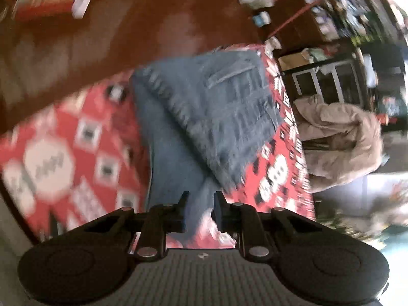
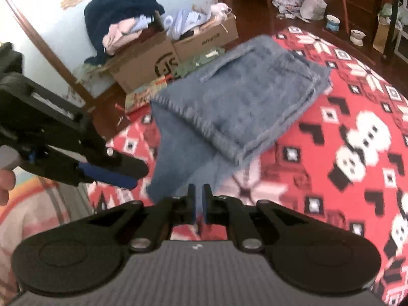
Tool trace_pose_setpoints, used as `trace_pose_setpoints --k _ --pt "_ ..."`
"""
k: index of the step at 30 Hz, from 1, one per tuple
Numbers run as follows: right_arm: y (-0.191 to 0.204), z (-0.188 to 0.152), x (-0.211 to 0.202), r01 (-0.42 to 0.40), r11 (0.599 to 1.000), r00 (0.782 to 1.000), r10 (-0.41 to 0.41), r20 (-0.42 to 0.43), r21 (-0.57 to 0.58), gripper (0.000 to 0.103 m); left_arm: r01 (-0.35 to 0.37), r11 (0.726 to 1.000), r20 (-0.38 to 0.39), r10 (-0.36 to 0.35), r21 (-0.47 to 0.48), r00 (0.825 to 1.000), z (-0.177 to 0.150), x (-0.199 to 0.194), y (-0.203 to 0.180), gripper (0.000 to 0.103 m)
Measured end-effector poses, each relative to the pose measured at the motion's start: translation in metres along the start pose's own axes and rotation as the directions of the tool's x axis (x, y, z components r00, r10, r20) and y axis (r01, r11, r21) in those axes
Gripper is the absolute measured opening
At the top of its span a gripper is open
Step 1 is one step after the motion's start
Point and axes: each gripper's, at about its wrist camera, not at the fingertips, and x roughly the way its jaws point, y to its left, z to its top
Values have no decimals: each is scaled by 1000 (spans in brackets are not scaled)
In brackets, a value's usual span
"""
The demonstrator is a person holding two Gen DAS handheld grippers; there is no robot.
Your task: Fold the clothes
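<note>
Blue jeans (image 2: 237,102) are lying on a red blanket (image 2: 331,132) with a black and white geometric pattern, and they're partly folded: the upper part with a pocket sits doubled over on top, and a single layer of leg trails down toward both cameras. The blanket looks like it's spread on the floor, with dark reddish wood boards (image 1: 127,33) showing past its edge.

Left claw (image 1: 199,210) has its fingers a small way apart, with the denim leg running right down between them. The left view is pretty blurry, so I can't tell if it's actually pinching the cloth or just sitting over it. In the right view the left claw (image 2: 122,176) shows from the side with its blue pads, hovering just beside the near edge of the jeans.

Right claw (image 2: 199,204) is nearly closed, only a thin slit between the fingers. The bottom edge of the denim sits just at the tips, but I can't tell if any cloth is caught in there.

Around it: two cardboard boxes (image 2: 153,58) stuffed with clothes by the wall, a dark garment (image 2: 119,7) piled on top of one, and a beige jacket (image 1: 341,137) slumped just off the blanket's edge in the left view.
</note>
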Motion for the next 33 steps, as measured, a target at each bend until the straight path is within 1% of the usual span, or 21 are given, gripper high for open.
trace_pose_setpoints --k 2,3,5,6,8,9,11,13,16,18,19,22,27,30,31,33 --pt "-1 10 14 12 1000 1000 -12 -8 18 10 -40 999 9 39 25 999 6 18 2 9" --pt "-2 12 20 18 1000 1000 -17 -16 26 10 -44 999 0 44 17 999 7 25 6 8" --pt "-2 16 33 35 999 999 -34 -35 31 10 -86 996 -32 87 23 996 6 38 12 8" --pt "0 16 39 50 998 998 -49 -48 24 10 -97 995 -41 98 28 994 4 40 16 8" --pt "4 10 50 75 997 996 -75 -55 8 10 -116 993 -57 118 37 991 -1 44 24 3" --pt "6 7 52 84 996 995 -83 -52 5 11 -111 993 -55 113 39 992 -3 42 26 3" --pt "10 -3 48 98 995 994 -98 -49 1 12 -101 994 -55 102 34 993 -7 39 29 3" --pt "15 -10 45 107 994 992 -108 -59 -9 12 -95 995 -72 95 14 993 -9 37 32 3" --pt "16 -14 35 90 996 990 -89 -107 6 14 -110 994 -109 110 9 988 -11 31 31 2" --pt "15 -15 28 83 996 987 -79 -138 21 15 -115 993 -84 116 12 990 -3 32 28 2" --pt "13 -12 24 80 996 988 -75 -138 34 16 -117 993 -70 118 14 991 2 32 26 6" --pt "11 -2 14 72 995 992 -64 -110 73 16 -125 992 -30 126 18 992 14 33 21 6" --pt "2 30 4 89 992 995 -86 -42 86 19 -138 990 37 137 25 990 36 35 13 7" --pt "-14 55 -2 110 988 994 -111 3 108 22 -175 984 -6 175 38 985 37 42 20 6" --pt "-21 64 -4 119 986 992 -123 20 118 22 -184 982 -17 184 44 983 37 44 21 5" --pt "-41 86 -6 146 979 987 -154 46 140 22 -183 982 -26 184 47 982 36 44 24 4"
